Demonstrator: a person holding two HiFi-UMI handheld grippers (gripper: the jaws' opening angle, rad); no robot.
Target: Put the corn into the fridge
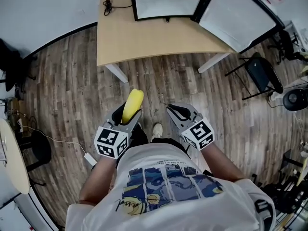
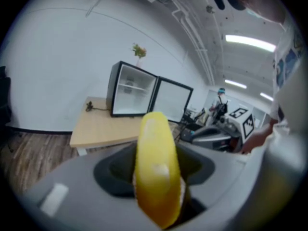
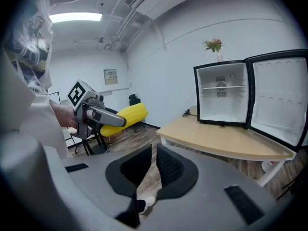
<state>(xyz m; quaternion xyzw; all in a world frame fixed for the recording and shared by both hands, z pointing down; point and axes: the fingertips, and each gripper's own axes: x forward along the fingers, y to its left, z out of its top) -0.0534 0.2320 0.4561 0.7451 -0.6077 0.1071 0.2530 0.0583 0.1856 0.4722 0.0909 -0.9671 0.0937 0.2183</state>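
Note:
The corn (image 1: 133, 105) is a smooth yellow cob, and my left gripper (image 1: 129, 114) is shut on it, the cob sticking out forward between the jaws. In the left gripper view the corn (image 2: 156, 167) fills the middle, pointing toward the small black fridge (image 2: 132, 96). The fridge (image 1: 166, 1) stands on a light wooden table (image 1: 144, 37) with its door (image 1: 236, 13) swung wide to the right; its white inside (image 3: 224, 95) shows a shelf. My right gripper (image 1: 177, 110) is level with the left one, its jaws a narrow gap apart with nothing between them (image 3: 154, 165).
Wooden floor lies between me and the table. A black chair (image 1: 260, 73) and a round fan (image 1: 294, 99) stand at the right. A pale round tabletop (image 1: 12, 158) is at the left edge, a cable (image 1: 108, 5) lies on the table's back corner, and a power strip (image 1: 90, 159) is on the floor.

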